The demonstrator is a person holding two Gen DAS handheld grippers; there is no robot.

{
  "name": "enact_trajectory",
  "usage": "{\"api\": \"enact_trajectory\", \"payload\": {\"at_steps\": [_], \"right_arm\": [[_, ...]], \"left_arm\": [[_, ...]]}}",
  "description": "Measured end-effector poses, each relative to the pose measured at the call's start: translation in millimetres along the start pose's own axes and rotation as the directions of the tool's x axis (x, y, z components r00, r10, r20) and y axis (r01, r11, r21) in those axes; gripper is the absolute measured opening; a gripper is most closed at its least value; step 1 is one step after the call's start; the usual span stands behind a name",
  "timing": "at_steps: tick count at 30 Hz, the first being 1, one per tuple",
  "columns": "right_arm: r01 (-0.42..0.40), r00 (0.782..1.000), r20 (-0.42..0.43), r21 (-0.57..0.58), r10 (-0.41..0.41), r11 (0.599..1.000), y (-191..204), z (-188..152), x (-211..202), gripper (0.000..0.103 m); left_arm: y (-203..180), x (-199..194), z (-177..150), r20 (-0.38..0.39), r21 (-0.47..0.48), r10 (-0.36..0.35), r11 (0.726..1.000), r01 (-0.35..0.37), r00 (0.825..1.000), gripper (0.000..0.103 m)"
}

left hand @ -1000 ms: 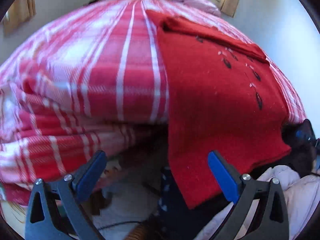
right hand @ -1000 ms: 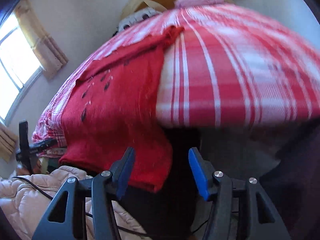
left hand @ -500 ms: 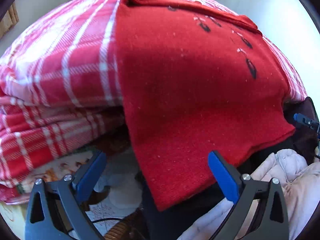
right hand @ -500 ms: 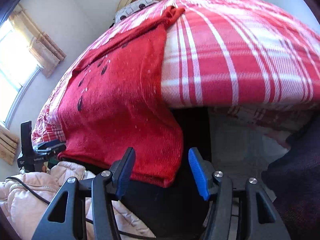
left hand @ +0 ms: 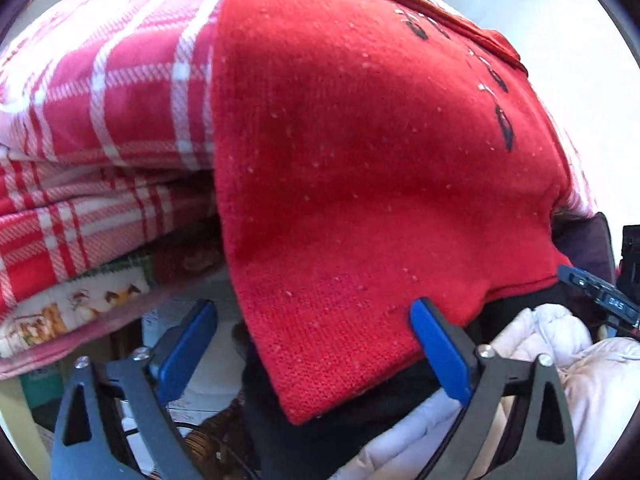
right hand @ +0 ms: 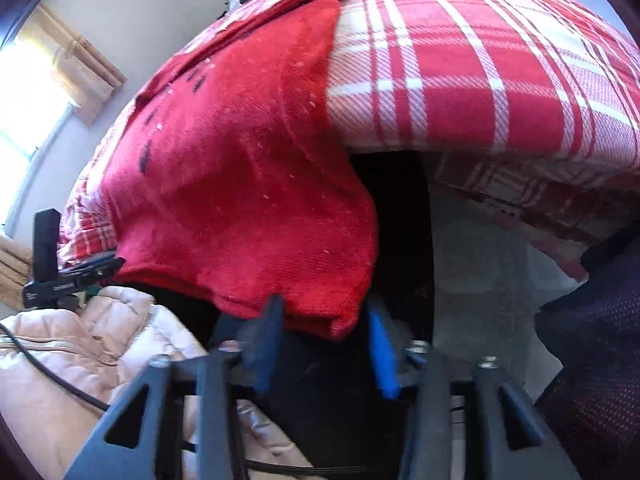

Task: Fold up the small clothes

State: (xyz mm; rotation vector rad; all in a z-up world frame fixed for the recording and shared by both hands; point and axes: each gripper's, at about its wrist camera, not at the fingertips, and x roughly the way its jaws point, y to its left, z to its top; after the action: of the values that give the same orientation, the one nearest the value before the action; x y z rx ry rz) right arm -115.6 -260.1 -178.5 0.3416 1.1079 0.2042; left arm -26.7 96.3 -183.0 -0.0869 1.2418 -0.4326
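A red knitted garment (left hand: 360, 168) lies spread on a bed covered by a red-and-white plaid blanket (left hand: 120, 92), and its lower part hangs over the bed's edge. Small dark marks run in a line down one side of the knit. The left gripper (left hand: 316, 340) points steeply down at the hanging hem, its jaws wide apart and closing a little; one lower corner of the garment hangs between the blue pads (left hand: 440, 356), with the pad on the right of the view at the fabric's edge and the other pad clear of it, so nothing is gripped there. The right gripper (right hand: 324, 344) is at the other lower corner, seen in its own camera as the red knitted garment (right hand: 240, 184) draping off the plaid blanket (right hand: 460, 80). Its jaws are much narrower and closing, with the hem's corner hanging between the blue pads (right hand: 380, 352); the view is blurred there, and as far as I can make out the pads are not yet pressing on the cloth. Below the hem sits something dark, and beside it a pale quilted jacket (right hand: 100, 344) with a black cable (right hand: 52, 376) lying across it. A black device (right hand: 52, 276) stands near the bed's side, and a window with beige curtains (right hand: 80, 68) lights the wall behind.
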Motion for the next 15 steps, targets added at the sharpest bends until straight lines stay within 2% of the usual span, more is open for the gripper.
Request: {"api": "enact_trajectory", "payload": {"at_steps": [1,5,8,11,15], "right_arm": [[-0.016,1.0,0.0,0.009,0.016,1.0,-0.5,0.9,-1.4,0.014],[-0.012,1.0,0.001,-0.004,0.012,1.0,1.5,1.0,-4.4,0.011],[-0.046,0.999,0.021,0.004,0.046,0.999,5.1,1.8,-10.1,0.01],[-0.123,0.991,0.054,0.048,0.12,0.991,2.6,4.0,-20.0,0.01],[-0.225,0.969,0.126,0.102,0.212,0.969,-5.3,10.8,-39.7,0.01]], "left_arm": [[-1.4,1.0,-2.6,-0.006,-0.008,-0.02,1.0,0.02,1.0,0.09],[-1.4,0.5,-8.7,-0.012,-0.012,-0.111,0.994,0.11,0.994,0.06],[-9.3,-3.2,-10.8,0.009,0.031,-0.111,0.993,0.111,0.994,0.042],[-11.4,-10.5,-10.1,0.019,0.037,-0.129,0.991,0.128,0.991,0.024],[5.0,-18.6,3.0,0.01,-0.029,-0.192,0.981,0.192,0.981,0.021]]}}
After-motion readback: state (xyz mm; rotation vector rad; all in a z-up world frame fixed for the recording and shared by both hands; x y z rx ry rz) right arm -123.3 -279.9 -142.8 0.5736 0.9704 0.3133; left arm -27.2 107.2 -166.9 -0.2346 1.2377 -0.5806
